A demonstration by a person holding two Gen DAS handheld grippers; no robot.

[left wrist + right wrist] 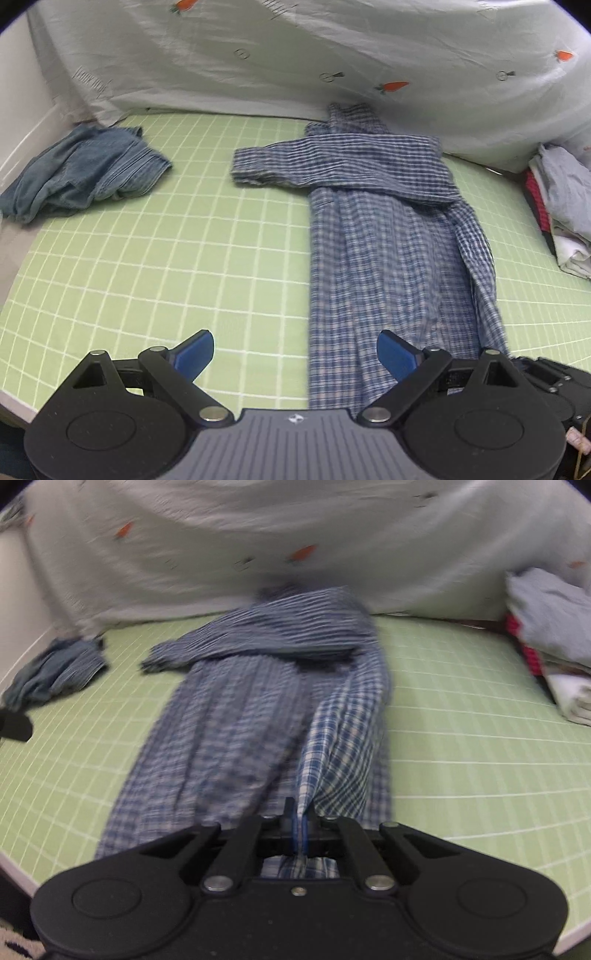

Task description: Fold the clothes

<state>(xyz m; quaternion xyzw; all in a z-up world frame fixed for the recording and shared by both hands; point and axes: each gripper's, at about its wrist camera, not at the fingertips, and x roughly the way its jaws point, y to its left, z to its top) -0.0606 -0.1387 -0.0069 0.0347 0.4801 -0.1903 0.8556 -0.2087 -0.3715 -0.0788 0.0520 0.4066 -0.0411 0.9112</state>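
Nearest, right gripper (300, 827) with jaws pinching the plaid shirt's (384, 236) near hem; left gripper (295, 354) spread, holding nothing, beside it; lengthwise fold apparently under way on the green bed (147, 258); next likely: carry hem across, flatten; farther off, folded denim (85, 170).

The shirt (388, 229) lies on the mat (184, 258), jeans (81, 173) to its left, folded pile (561, 206) right.
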